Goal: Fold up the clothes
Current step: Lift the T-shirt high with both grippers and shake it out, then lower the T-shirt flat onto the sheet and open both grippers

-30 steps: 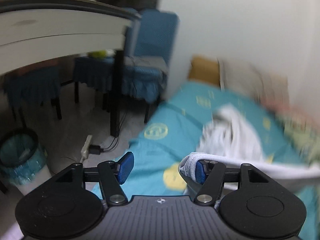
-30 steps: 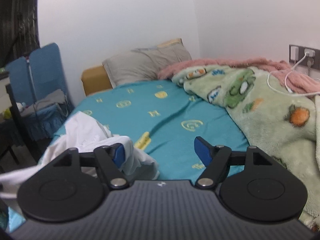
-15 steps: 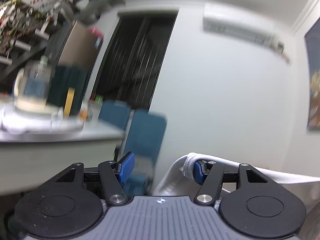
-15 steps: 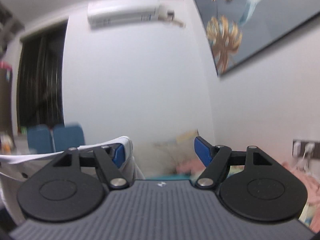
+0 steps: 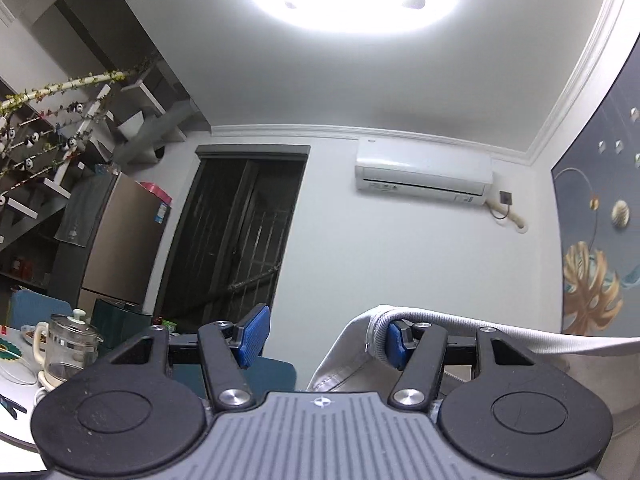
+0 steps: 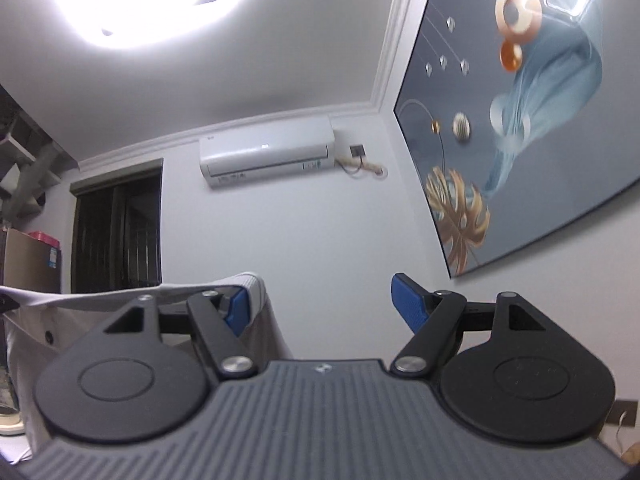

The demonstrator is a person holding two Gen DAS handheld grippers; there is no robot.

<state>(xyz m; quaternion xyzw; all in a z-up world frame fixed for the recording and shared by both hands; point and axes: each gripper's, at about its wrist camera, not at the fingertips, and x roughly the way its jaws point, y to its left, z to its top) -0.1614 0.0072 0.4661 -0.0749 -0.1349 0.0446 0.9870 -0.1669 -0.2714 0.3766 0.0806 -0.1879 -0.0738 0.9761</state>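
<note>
A white garment hangs stretched between both grippers, high in the air. In the left wrist view its ribbed edge [image 5: 460, 320] is hooked over my right finger; the left gripper [image 5: 324, 338] stands open with the blue pads apart. In the right wrist view the garment [image 6: 120, 294] is looped over my left finger and its cloth hangs down at the left; the right gripper [image 6: 320, 306] is open too. Both cameras point up at the wall and ceiling. The bed is out of view.
An air conditioner [image 5: 424, 174] hangs on the far wall beside a dark doorway [image 5: 236, 240]. A fridge [image 5: 120, 240], shelves and a table with a glass kettle [image 5: 68, 346] are at the left. A large picture [image 6: 520, 120] covers the right wall.
Both grippers have swung up from the bed towards the ceiling, lifting the white garment with them. The garment stays hooked on the same fingers.
</note>
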